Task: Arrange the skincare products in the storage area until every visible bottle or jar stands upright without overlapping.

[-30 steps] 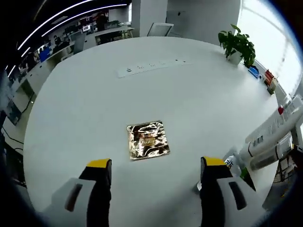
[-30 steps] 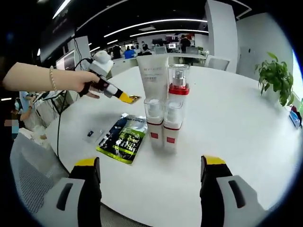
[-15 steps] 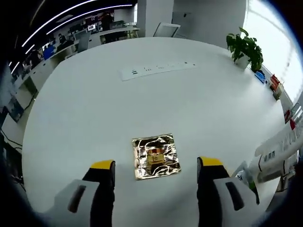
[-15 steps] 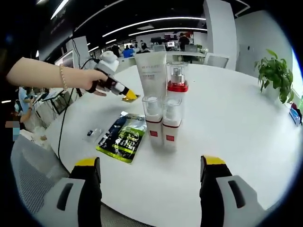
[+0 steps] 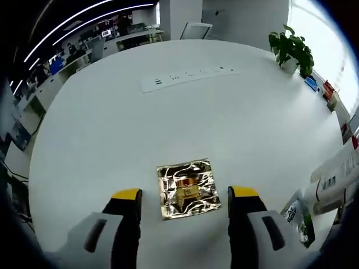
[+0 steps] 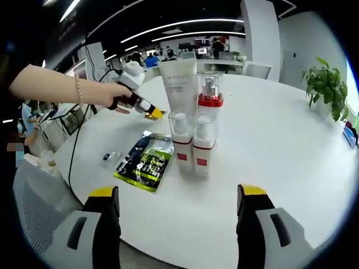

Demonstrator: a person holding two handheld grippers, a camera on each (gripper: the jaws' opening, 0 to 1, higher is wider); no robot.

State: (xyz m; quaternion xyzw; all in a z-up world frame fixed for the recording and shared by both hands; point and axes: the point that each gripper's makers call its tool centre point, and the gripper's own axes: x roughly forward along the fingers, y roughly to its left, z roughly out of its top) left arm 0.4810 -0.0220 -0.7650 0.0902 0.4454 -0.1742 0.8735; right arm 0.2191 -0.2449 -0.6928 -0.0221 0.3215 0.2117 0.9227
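While hovering low over the gold foil sachet (image 5: pixel 187 188) lying flat mid-table, holds the left gripper (image 5: pixel 185 196) wide and empty, jaws straddling the packet, likely lined up for a pick. Keeps the right gripper (image 6: pixel 178 197) equally wide, holding nothing, back near the table (image 6: pixel 291 145) edge, facing four upright items: white tube (image 6: pixel 180 84), red-collared pump bottle (image 6: pixel 210 92), two small bottles (image 6: pixel 192 143) touching in front. Leaves a green-black sachet (image 6: pixel 146 162) flat beside them.

The left gripper view looks steeply down, close over the gold foil sachet (image 5: pixel 187 188). The right gripper view faces level across the white table (image 6: pixel 280 145), sharing that sachet (image 6: pixel 151 117).
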